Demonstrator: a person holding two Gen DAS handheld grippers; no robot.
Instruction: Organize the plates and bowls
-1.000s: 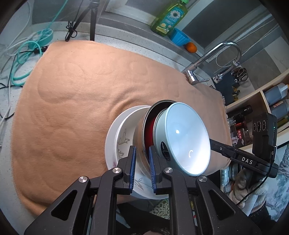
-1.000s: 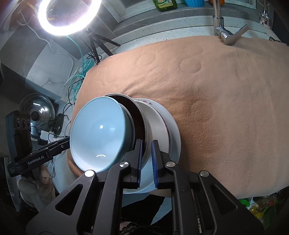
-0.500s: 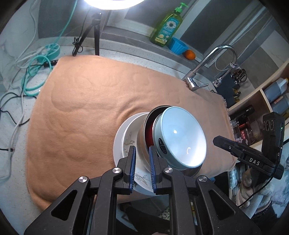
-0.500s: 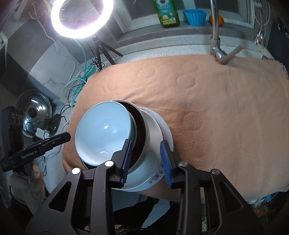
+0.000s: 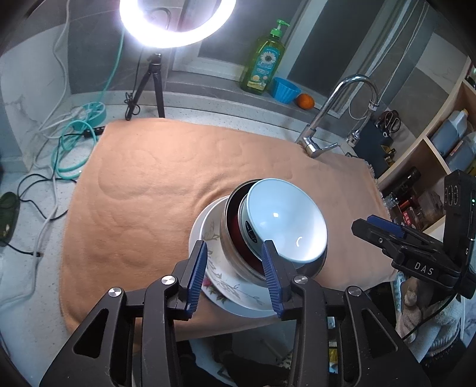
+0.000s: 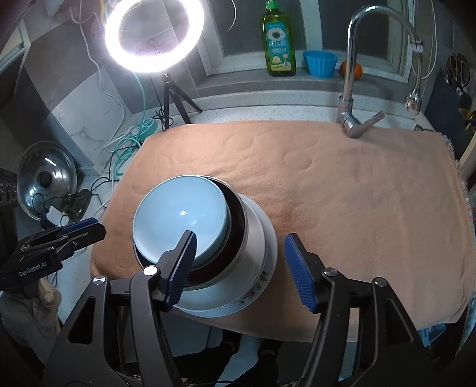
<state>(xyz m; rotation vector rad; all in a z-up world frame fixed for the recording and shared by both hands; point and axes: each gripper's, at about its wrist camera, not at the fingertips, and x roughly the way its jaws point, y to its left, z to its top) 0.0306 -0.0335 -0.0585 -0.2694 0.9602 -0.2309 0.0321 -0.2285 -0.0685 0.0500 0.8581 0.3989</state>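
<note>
Left wrist view
Left gripper [image 5: 235, 269]: jaws have just been opening and stand apart; the stack's near edge shows between the blue pads, and neither pad presses on it.
Stack: blue bowl [image 5: 287, 220] nested in a steel bowl [image 5: 235, 256] with a dark red inside, on a floral plate [image 5: 235, 290]; it sits on the towel [image 5: 154, 190] at 5 o'clock, near the front edge.
Right gripper [image 5: 383, 227]: at 3 o'clock of the stack, clear of it.
Background: ring light [image 5: 175, 20] at 12 o'clock, tap [image 5: 336, 110] at 2 o'clock.

Right wrist view
Right gripper [image 6: 241, 268]: jaws have just been opening and stand wide; they straddle the stack's near side without gripping it.
Stack: blue bowl [image 6: 181, 217] on top, steel bowl [image 6: 238, 220] under it, plate [image 6: 258, 279] lowest; at 7 o'clock on the towel [image 6: 342, 193].
Left gripper [image 6: 80, 229]: at 9 o'clock of the stack, apart from it.
Background: soap bottle [image 6: 278, 41] at 12 o'clock.
</note>
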